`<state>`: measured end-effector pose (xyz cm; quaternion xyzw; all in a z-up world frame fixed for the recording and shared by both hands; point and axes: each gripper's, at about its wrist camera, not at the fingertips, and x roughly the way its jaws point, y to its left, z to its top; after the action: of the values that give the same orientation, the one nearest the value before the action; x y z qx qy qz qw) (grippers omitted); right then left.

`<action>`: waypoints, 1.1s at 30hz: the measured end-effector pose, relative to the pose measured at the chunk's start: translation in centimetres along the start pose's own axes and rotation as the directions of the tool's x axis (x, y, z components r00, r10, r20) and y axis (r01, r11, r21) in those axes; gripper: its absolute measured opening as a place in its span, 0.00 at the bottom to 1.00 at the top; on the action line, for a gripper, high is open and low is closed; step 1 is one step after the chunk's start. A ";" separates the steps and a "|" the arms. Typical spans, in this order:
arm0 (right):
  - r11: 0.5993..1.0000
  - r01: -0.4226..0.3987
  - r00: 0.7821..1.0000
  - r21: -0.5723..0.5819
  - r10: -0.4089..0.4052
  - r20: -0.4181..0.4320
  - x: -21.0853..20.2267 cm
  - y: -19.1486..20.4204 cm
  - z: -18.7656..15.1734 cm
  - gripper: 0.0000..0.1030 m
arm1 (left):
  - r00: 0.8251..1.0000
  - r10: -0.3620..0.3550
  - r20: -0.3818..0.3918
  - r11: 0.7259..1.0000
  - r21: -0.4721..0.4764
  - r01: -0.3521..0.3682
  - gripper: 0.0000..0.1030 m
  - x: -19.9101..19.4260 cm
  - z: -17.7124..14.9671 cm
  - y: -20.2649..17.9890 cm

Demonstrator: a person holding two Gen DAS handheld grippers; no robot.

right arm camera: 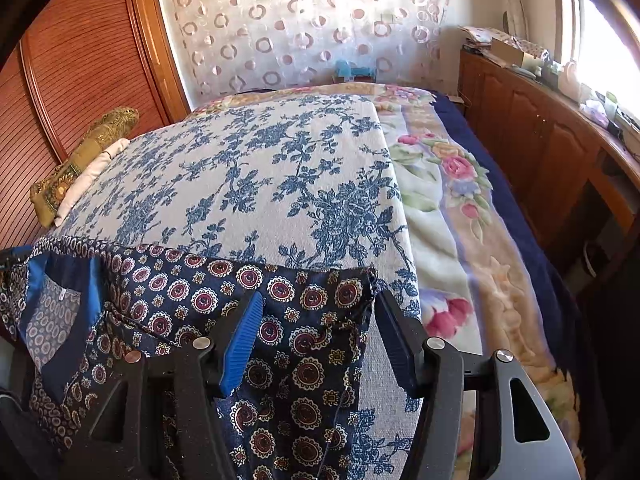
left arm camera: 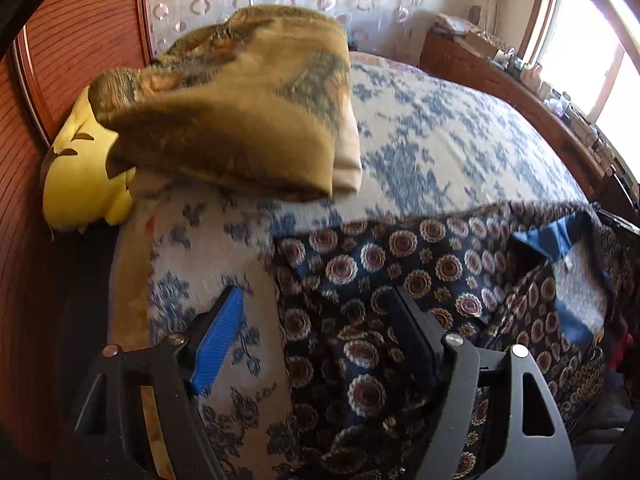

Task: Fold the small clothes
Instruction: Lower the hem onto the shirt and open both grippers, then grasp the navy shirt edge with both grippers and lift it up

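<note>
A navy garment (left arm camera: pixel 360 276) printed with red and cream medallions lies spread on the blue-floral bedspread (left arm camera: pixel 440 140). Its blue inner lining shows at one end. In the left wrist view my left gripper (left arm camera: pixel 312 291) hangs open over the garment's left edge, its blue pad above bare bedspread and its dark finger above the cloth. In the right wrist view the garment (right arm camera: pixel 192 292) reaches to its seamed right edge, and my right gripper (right arm camera: pixel 320 297) stands open astride that edge. The cloth lies between the fingers, but the pads do not press on it.
A folded olive-brown blanket (left arm camera: pixel 240 112) and a yellow plush cushion (left arm camera: pixel 80 168) sit at the bed's left by the wooden wardrobe (left arm camera: pixel 80 20). A rose-patterned blanket (right arm camera: pixel 460 208) covers the bed's right side. A cluttered wooden cabinet (right arm camera: pixel 540 128) runs under the window.
</note>
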<state>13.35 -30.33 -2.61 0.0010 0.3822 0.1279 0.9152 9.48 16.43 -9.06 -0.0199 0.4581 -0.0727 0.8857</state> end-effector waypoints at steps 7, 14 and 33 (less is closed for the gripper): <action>1.000 0.003 1.000 0.000 -0.003 -0.014 0.6 0.0 -0.3 0.59 | 1.000 0.001 0.010 1.000 -0.019 -0.001 0.74 0.0 0.0 0.4; 1.000 0.003 1.000 -0.008 -0.003 -0.008 0.5 -0.1 -0.5 0.60 | 1.000 0.004 0.018 1.000 0.005 -0.004 0.52 0.0 0.3 -0.1; 0.996 -0.050 0.999 -0.074 0.050 -0.008 0.2 0.4 -1.1 0.06 | 0.997 -0.053 0.057 0.998 0.022 0.052 0.07 -1.4 0.0 -2.0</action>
<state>12.57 -29.99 -3.46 -0.0237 0.3797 0.1649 0.9100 8.51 14.66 -7.73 -0.0247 0.4312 -0.1001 0.8964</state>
